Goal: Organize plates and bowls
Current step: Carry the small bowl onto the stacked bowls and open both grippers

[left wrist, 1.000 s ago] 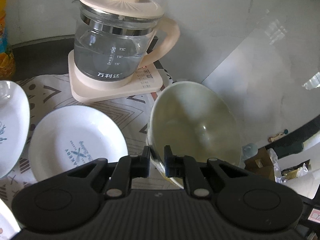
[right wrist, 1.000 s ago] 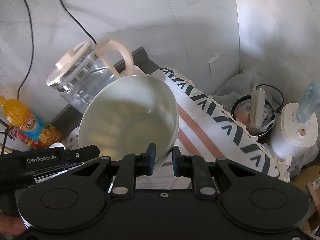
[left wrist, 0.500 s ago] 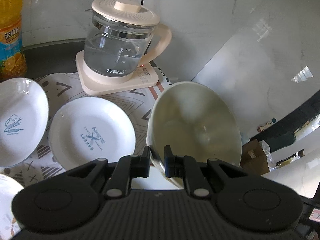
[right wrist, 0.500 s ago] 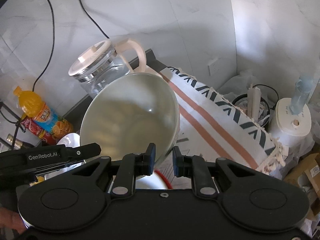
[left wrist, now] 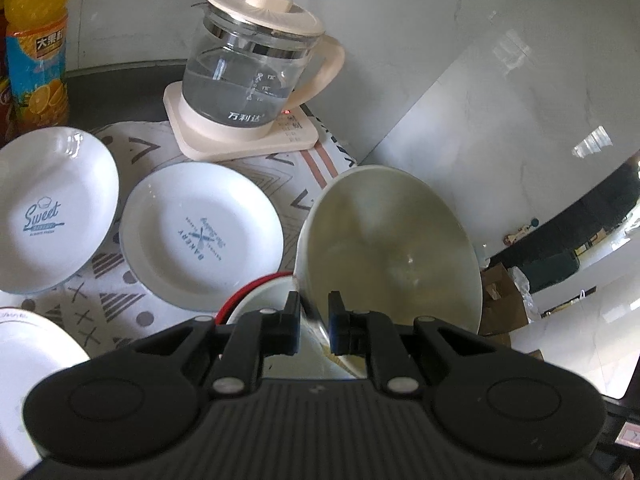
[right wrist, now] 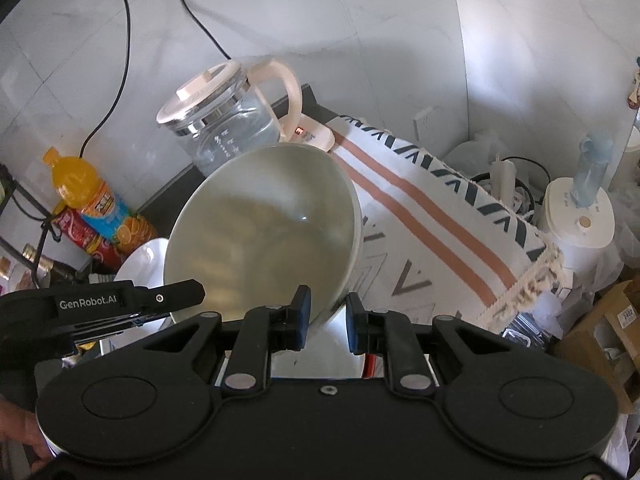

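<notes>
We read the left wrist view from left to right. An orange drink bottle (left wrist: pixel 38 46) stands at the far left edge of the bench (left wrist: pixel 120 76). In front of it, a white plate marked "Sweet" (left wrist: pixel 50 212) lies on the patterned cloth (left wrist: pixel 104 280). Just beside it lies a second white plate marked "Bakery" (left wrist: pixel 200 236). Behind these plates a glass kettle (left wrist: pixel 256 68) sits on its cream base (left wrist: pixel 248 140) near the far edge of the bench.

Our left claw (left wrist: pixel 314 322) is closed to a narrow gap on the rim of the pale green bowl (left wrist: pixel 396 248). The bowl is held tilted, its opening facing the camera, above a red-rimmed white bowl (left wrist: pixel 260 300) that shows partly below it.

In the right wrist view, the left tool body (right wrist: pixel 100 304) enters from the left edge. The same pale green bowl (right wrist: pixel 264 236) fills the centre, tilted, in front of the kettle (right wrist: pixel 224 116). Our right claw (right wrist: pixel 328 320) is closed to a narrow gap on the near rim of this bowl. Both claws therefore hold the one bowl at separate points on its rim. To the right, the striped part of the cloth (right wrist: pixel 432 208) runs to the right edge of the bench, where it hangs over. A white appliance (right wrist: pixel 576 220) stands past that edge.
</notes>
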Demonstrator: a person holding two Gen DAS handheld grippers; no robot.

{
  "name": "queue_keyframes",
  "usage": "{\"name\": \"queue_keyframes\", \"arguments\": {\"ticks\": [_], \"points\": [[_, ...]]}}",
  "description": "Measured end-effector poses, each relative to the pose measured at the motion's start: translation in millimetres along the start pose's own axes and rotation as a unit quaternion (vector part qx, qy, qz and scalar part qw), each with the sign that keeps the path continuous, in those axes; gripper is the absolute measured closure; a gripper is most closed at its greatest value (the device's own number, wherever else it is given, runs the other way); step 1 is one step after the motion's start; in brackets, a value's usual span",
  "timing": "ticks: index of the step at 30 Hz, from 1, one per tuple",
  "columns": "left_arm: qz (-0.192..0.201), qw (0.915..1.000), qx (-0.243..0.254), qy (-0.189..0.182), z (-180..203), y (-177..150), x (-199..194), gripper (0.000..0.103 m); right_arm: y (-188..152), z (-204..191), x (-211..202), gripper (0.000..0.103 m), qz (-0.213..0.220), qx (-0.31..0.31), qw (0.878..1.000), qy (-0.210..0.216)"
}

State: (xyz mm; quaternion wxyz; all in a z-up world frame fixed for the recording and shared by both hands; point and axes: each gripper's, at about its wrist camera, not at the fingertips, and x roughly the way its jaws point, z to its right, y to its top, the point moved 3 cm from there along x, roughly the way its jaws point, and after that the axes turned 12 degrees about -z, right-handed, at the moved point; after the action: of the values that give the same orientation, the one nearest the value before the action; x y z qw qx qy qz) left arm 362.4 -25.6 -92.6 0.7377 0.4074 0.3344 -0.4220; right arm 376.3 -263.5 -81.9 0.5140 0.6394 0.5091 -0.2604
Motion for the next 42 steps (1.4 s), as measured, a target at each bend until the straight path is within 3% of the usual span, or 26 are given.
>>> {"name": "queue_keyframes", "arguments": {"ticks": [17, 35, 39, 42], "points": [[-0.033, 0.9992, -0.019, -0.013, -27, -33, 5, 0.092, -40, -7, 9, 0.085, -0.018, 0.002, 1.0, -0.013], [-0.071, 0.9968, -0.036, 0.001, -39, -40, 20, 0.088, -47, -5, 32, 0.084, -0.051, 0.006, 0.998, -0.023], [-0.071, 0.9967, -0.038, 0.001, -39, -39, 15, 0.083, -47, -6, 31, 0.077, -0.056, 0.004, 0.998, -0.022], [-0.06, 0.9976, -0.034, 0.0, -38, -37, 6, 0.07, -46, -8, 22, 0.059, -0.048, -0.001, 0.999, -0.023]]}}
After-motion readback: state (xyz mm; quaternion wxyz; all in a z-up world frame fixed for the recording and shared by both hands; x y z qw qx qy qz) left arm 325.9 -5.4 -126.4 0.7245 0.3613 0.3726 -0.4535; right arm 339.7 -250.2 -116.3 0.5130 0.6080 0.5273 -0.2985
